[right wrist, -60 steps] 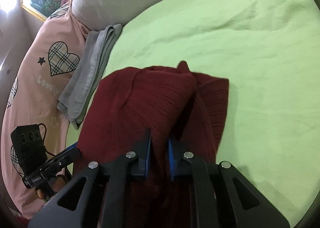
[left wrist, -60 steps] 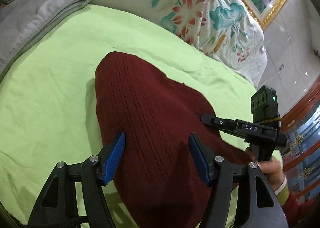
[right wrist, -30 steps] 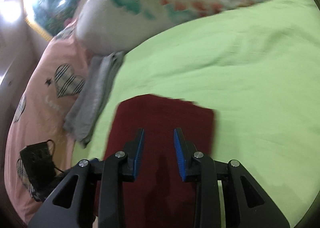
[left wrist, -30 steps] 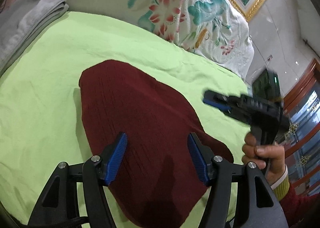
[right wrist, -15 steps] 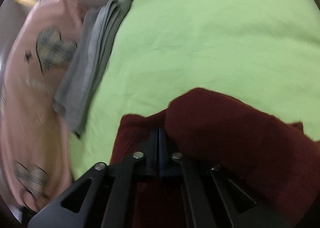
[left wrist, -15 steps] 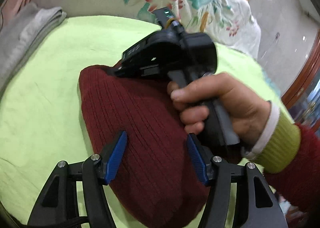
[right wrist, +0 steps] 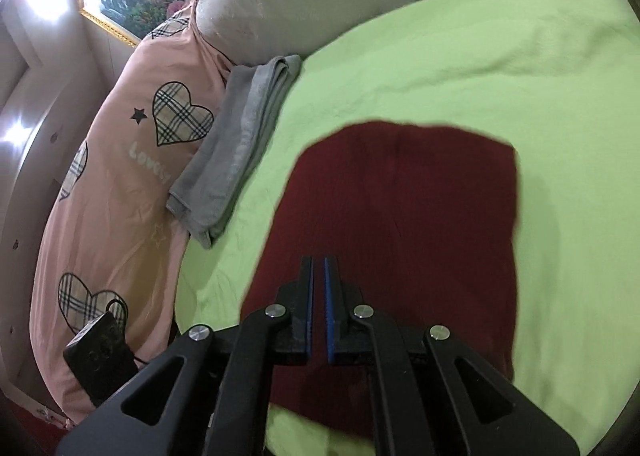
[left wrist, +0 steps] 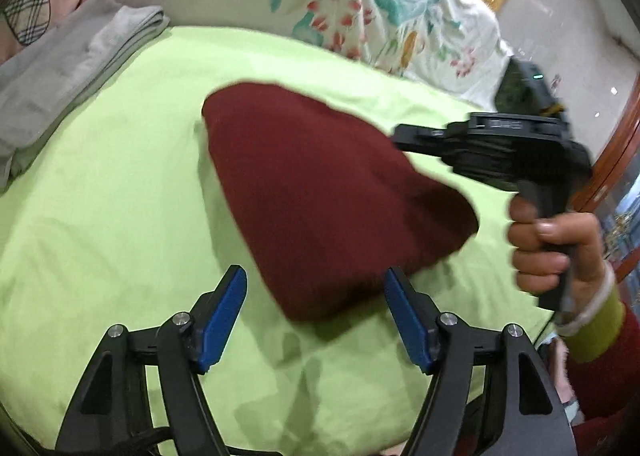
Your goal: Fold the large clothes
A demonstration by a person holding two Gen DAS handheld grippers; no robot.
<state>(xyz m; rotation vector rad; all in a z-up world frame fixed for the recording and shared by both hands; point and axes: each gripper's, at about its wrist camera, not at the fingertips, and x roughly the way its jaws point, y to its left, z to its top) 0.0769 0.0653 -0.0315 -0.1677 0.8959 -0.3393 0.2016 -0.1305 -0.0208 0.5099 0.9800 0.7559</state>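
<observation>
A lime-green bedsheet fills both my views, with the folded maroon sweater lying at its centre. Only my right view shows the pink heart-print quilt at left; only my left view shows my right hand. My left gripper is opening, nothing between its pads. My right gripper is closed, apparently empty, above the blurred sweater.

Left jaws opening, right jaws closed

My left gripper points downward, its jaws spread wide and opening with nothing pressed between the pads. My right gripper has its jaws together, gripping nothing, its handle wrapped by my right hand.
</observation>
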